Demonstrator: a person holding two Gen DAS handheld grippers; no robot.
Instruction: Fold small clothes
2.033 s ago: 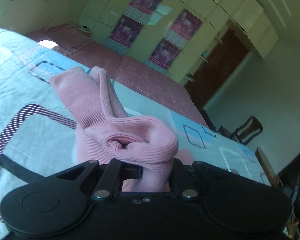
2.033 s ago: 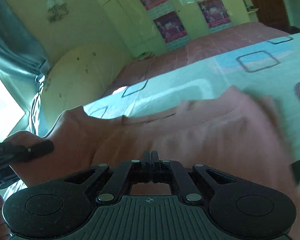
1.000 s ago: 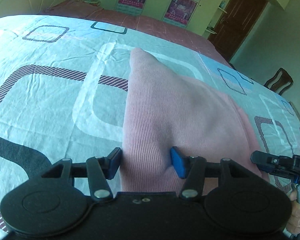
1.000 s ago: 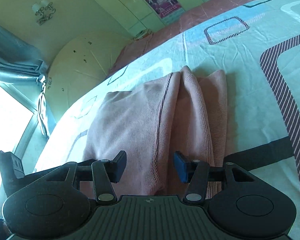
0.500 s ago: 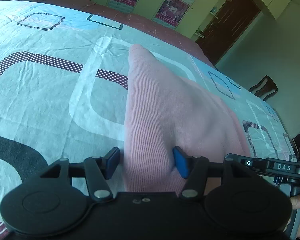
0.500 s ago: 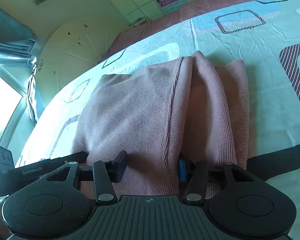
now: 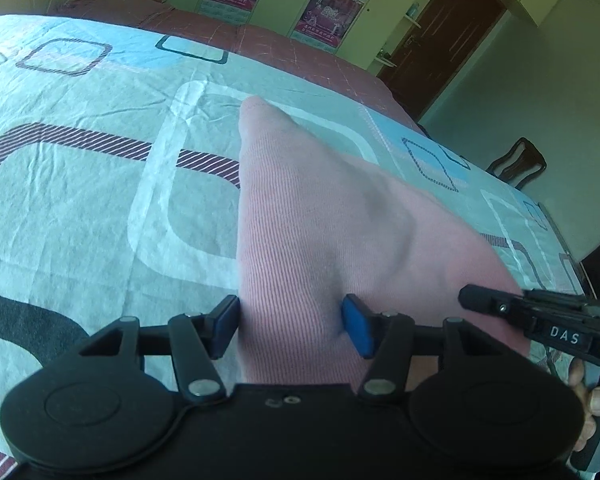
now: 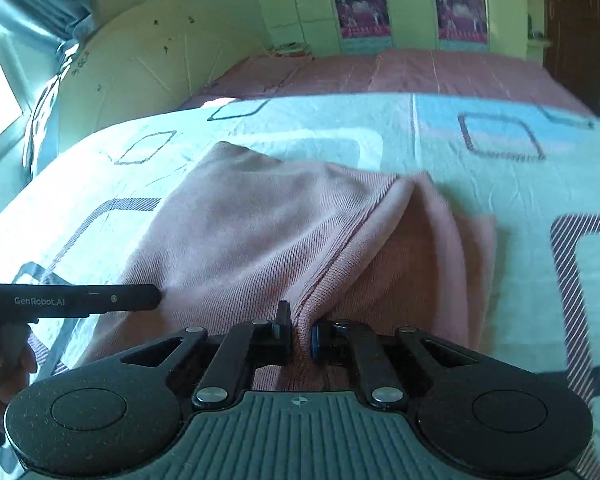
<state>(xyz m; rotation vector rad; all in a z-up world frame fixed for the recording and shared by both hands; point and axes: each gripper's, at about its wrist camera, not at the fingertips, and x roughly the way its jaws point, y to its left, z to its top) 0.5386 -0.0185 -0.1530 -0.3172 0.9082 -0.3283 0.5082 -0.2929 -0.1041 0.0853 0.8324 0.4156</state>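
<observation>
on the bed (image 7: pixel 80 200), pink knit garment (image 7: pixel 320 240) between both tongs
right tongs (image 8: pixel 300 338) closing, pinching its ribbed edge; left tongs (image 7: pixel 290 324) spread, straddling a fold, closing slightly.

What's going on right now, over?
Right gripper closing on pink garment's fold. Left gripper open astride garment. Nothing in the way on bedsheet.

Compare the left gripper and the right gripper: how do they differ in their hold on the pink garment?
The left gripper stands wide, a broad bulk of the pink garment between its fingers; the right gripper is closing, nearly shut, on a thin fold. The left sits at the garment's side edge; the right at a ribbed hem. Both have blue pads.
</observation>
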